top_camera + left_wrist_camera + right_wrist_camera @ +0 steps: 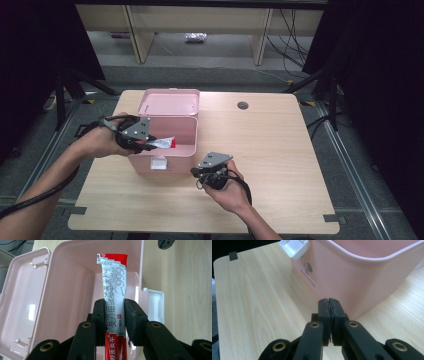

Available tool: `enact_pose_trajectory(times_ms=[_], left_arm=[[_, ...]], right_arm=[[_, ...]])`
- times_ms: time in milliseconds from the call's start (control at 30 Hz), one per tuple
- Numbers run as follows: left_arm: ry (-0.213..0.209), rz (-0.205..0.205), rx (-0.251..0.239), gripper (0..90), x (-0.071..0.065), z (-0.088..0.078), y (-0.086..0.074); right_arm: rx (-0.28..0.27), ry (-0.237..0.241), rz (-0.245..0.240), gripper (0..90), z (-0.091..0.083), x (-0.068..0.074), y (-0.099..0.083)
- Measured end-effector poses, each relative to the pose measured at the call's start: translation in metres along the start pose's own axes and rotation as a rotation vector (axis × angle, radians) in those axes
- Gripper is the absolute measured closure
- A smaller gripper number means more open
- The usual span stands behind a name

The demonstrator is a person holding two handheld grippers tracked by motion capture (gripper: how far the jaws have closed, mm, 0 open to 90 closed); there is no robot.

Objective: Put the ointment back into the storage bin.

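A pink plastic box (pixel 187 135) stands open on the wooden table, its lid (pixel 170 101) tipped back. My left gripper (pixel 148 145) is over the box's left side, shut on a red and silver tube (pixel 163 143) that points across the opening. In the left gripper view the tube (pixel 113 282) runs up between the pads (pixel 99 312) over the box's inside (pixel 72 305). My right gripper (pixel 196 171) rests on the table beside the box's front right corner. Its jaws are shut on nothing in the right gripper view (pixel 329 301), close to the pink wall (pixel 362 280).
A white latch (pixel 159 164) sits on the box's front wall, also seen as the white latch (pixel 294 247) in the right gripper view. A round cable hole (pixel 243 105) lies at the table's back. Bare wood spreads to the right of the box. Dark stands flank the table.
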State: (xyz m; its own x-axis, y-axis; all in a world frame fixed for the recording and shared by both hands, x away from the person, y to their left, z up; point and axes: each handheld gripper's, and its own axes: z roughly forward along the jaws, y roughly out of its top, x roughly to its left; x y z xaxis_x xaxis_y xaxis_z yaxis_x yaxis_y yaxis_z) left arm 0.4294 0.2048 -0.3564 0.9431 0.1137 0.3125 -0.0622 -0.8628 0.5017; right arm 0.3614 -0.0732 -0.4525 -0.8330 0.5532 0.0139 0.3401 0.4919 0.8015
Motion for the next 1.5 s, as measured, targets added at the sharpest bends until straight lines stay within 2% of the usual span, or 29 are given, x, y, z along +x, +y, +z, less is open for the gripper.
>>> enact_pose_trajectory(times_ms=[67, 133, 267, 300, 367, 467, 500, 533, 833, 900, 1500], left_arm=[[-0.004, 0.004, 0.008, 71.2, 0.001, 0.001, -0.001], [-0.005, 0.002, 0.009, 71.2, 0.001, 0.003, -0.001], [-0.016, 0.005, 0.02, 71.2, 0.001, 0.006, -0.002], [-0.021, 0.008, 0.027, 71.2, 0.002, 0.006, -0.002], [-0.025, 0.004, 0.028, 71.2, 0.002, 0.008, -0.002], [-0.029, 0.006, 0.036, 71.2, 0.003, 0.01, -0.003], [-0.033, 0.001, 0.038, 71.2, 0.003, 0.011, -0.003], [-0.032, -0.02, 0.026, 71.2, 0.002, 0.013, -0.004], [-0.048, -0.026, 0.037, 71.2, 0.006, 0.02, -0.006], [-0.049, -0.033, 0.032, 71.2, 0.006, 0.021, -0.007], [-0.067, -0.022, 0.05, 71.2, 0.01, 0.028, -0.004]], right_arm=[[-0.004, -0.004, -0.02, 89.3, 0.0, -0.001, 0.0], [0.0, -0.001, 0.0, 89.3, 0.0, -0.001, -0.001], [-0.001, -0.001, -0.002, 89.2, 0.0, -0.001, -0.001], [-0.004, -0.002, -0.02, 89.2, 0.0, -0.002, -0.001], [0.001, -0.001, 0.0, 89.1, 0.0, 0.0, -0.001], [0.0, -0.002, -0.001, 89.1, 0.0, -0.001, -0.001], [0.0, -0.002, 0.0, 89.0, 0.0, -0.001, -0.001], [0.0, -0.001, 0.001, 89.0, 0.0, -0.001, -0.001], [-0.017, -0.003, 0.017, 88.8, 0.001, 0.0, -0.003], [0.001, -0.001, 0.006, 88.8, 0.0, -0.001, -0.003], [0.003, 0.0, 0.01, 88.7, 0.0, 0.0, -0.004]])
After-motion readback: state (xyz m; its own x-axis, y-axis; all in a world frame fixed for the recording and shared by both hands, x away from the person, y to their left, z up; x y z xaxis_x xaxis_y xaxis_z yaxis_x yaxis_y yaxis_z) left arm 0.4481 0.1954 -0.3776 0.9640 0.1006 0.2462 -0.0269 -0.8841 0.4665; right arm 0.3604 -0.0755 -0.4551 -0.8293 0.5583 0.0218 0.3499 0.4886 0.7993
